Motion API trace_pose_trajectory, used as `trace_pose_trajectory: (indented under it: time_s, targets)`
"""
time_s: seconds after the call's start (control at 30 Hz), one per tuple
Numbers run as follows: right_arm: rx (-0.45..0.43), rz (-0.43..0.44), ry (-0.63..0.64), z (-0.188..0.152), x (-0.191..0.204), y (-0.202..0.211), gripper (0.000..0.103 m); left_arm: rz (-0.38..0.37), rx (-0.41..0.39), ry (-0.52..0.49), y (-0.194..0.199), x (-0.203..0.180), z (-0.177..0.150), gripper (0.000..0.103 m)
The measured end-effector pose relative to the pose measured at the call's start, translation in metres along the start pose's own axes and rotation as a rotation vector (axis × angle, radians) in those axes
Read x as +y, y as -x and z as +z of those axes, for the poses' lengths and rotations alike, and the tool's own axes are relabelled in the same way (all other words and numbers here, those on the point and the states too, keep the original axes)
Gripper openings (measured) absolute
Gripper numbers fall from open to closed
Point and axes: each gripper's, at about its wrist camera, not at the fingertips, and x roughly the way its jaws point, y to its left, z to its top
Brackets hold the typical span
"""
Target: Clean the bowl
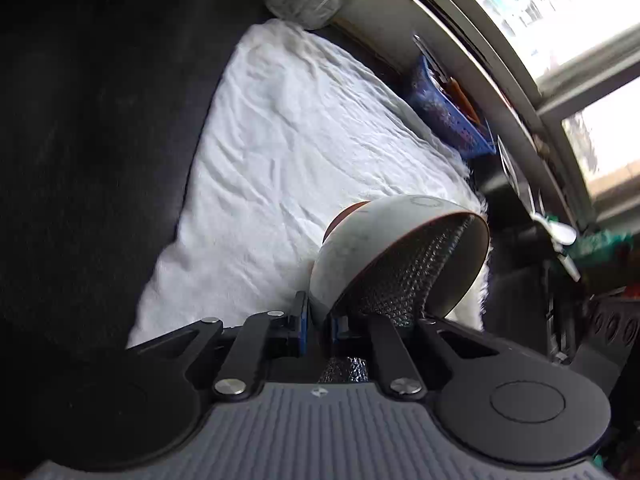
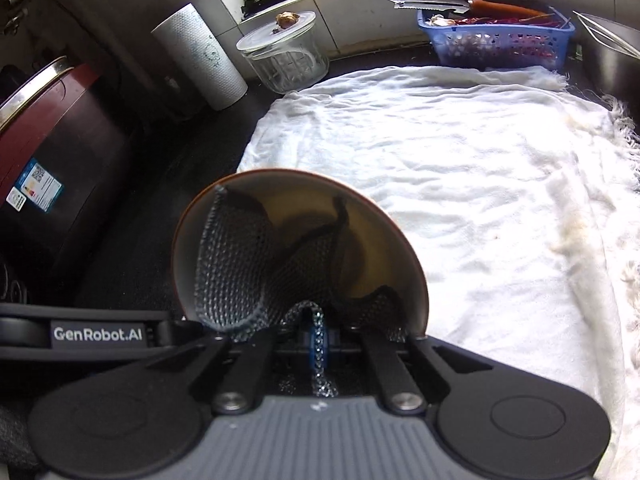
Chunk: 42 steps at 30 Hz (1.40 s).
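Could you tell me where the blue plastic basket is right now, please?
In the right wrist view, the blue plastic basket sits top right, against the tiled back wall, just beyond the white cloth.

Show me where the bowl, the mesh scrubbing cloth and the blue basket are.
White round bowl (image 1: 360,248), left wrist view, outer wall.
Dark mesh scrubbing cloth (image 2: 232,264), right wrist view, fold inside the bowl.
Blue plastic basket (image 2: 496,46), right wrist view, front wall.

Lying spread and wrinkled over the dark counter (image 2: 160,216): a white cloth (image 2: 460,184), frayed along its right edge, yellowish stains near that side. Standing at the cloth's far left corner: a lidded glass jar (image 2: 286,54), a white paper roll (image 2: 200,56) just left of it. Sitting at the counter's far edge against the wall: a blue perforated basket (image 2: 496,38), a knife (image 2: 432,3) resting across its rim. Occupying the left edge: a dark red appliance (image 2: 48,152).
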Motion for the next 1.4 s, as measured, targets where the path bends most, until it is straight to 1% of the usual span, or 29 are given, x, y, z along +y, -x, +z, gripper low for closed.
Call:
trace_pose_trajectory:
  time_s: [0.03,0.1,0.13,0.17,0.2,0.23,0.27,0.3,0.33,0.37,0.43,0.47,0.53,0.67,0.77,0.8,0.83,0.87,0.93,0.97,1.03,1.1,1.13,1.23,1.3,1.33,1.37,1.4]
  targets:
    - [0.002,-0.015,0.055,0.000,0.005,-0.001,0.002,0.088,-0.049,-0.157,0.007,-0.018,0.003,0.012]
    - [0.007,-0.026,0.143,0.001,0.014,-0.003,0.002,0.183,-0.107,-0.377,0.010,-0.039,0.004,0.018]
    - [0.012,-0.017,0.178,0.000,0.016,-0.004,0.002,0.197,-0.115,-0.437,0.009,-0.044,0.006,0.018]
    - [0.015,-0.009,0.201,0.000,0.017,-0.004,0.002,0.207,-0.115,-0.471,0.008,-0.047,0.007,0.018]
    - [0.019,-0.010,0.217,-0.001,0.018,-0.004,0.002,0.225,-0.115,-0.530,0.007,-0.053,0.006,0.016]
    - [0.021,-0.022,0.245,-0.002,0.020,-0.004,0.002,0.234,-0.112,-0.580,0.006,-0.057,0.004,0.008]
    - [0.021,-0.042,0.282,-0.004,0.023,-0.004,0.002,0.221,-0.106,-0.568,0.006,-0.057,0.005,0.005]
    - [0.018,-0.068,0.324,-0.006,0.027,-0.003,0.003,0.206,-0.100,-0.547,0.007,-0.055,0.006,0.005]
    - [0.012,-0.085,0.342,-0.007,0.027,-0.001,0.002,0.176,-0.098,-0.486,0.009,-0.049,0.009,0.005]
    - [0.003,-0.091,0.338,-0.008,0.024,0.001,0.003,0.141,-0.091,-0.414,0.011,-0.042,0.013,0.005]
    - [-0.025,-0.107,0.302,-0.006,0.013,0.008,0.002,0.022,-0.074,-0.180,0.010,-0.013,0.020,0.006]
    - [-0.038,-0.112,0.291,-0.003,0.009,0.011,0.002,0.003,-0.076,-0.141,0.008,-0.009,0.018,0.006]
    - [-0.068,-0.119,0.283,0.003,0.005,0.017,0.002,-0.038,-0.081,-0.020,0.003,0.002,0.012,0.006]
    - [-0.103,-0.147,0.248,0.009,0.001,0.019,0.002,-0.077,-0.100,0.126,-0.001,0.010,0.000,0.006]
    - [-0.095,-0.140,0.182,0.006,-0.002,0.014,0.002,-0.092,-0.076,0.188,-0.001,0.013,-0.004,0.008]
    - [-0.087,-0.134,0.156,0.003,-0.003,0.011,0.002,-0.100,-0.067,0.212,-0.001,0.016,-0.005,0.008]
    - [-0.074,-0.109,0.105,0.001,-0.006,0.009,0.002,-0.113,-0.050,0.248,-0.003,0.020,-0.006,0.009]
    - [-0.056,-0.066,0.030,-0.001,-0.011,0.006,0.002,-0.126,-0.032,0.288,-0.005,0.025,-0.009,0.009]
    - [-0.024,0.006,-0.072,-0.004,-0.017,0.002,0.002,-0.172,0.025,0.431,-0.013,0.043,-0.017,0.008]
    - [-0.008,0.040,-0.113,-0.005,-0.019,0.000,0.002,-0.191,0.040,0.475,-0.014,0.048,-0.020,0.008]
    - [0.008,0.085,-0.177,-0.007,-0.022,-0.002,0.001,-0.203,0.049,0.481,-0.015,0.051,-0.021,0.008]
    - [0.011,0.086,-0.165,-0.007,-0.020,0.000,0.001,-0.180,0.051,0.412,-0.014,0.045,-0.016,0.008]
    - [0.009,0.081,-0.150,-0.007,-0.018,0.000,0.001,-0.141,0.046,0.292,-0.010,0.034,-0.009,0.009]
    - [0.011,0.043,-0.045,-0.005,-0.009,0.002,0.001,0.029,-0.042,-0.073,0.009,-0.003,0.004,0.010]
    - [0.021,0.035,0.007,-0.003,-0.006,0.002,0.001,0.087,-0.067,-0.238,0.013,-0.020,0.009,0.011]
    - [0.024,0.026,0.051,-0.003,-0.002,0.003,0.002,0.122,-0.064,-0.341,0.013,-0.031,0.012,0.011]
    - [0.024,0.017,0.098,-0.004,0.002,0.003,0.002,0.142,-0.063,-0.388,0.012,-0.036,0.013,0.011]
    - [0.024,0.003,0.152,-0.004,0.007,0.003,0.002,0.176,-0.062,-0.481,0.011,-0.045,0.013,0.011]
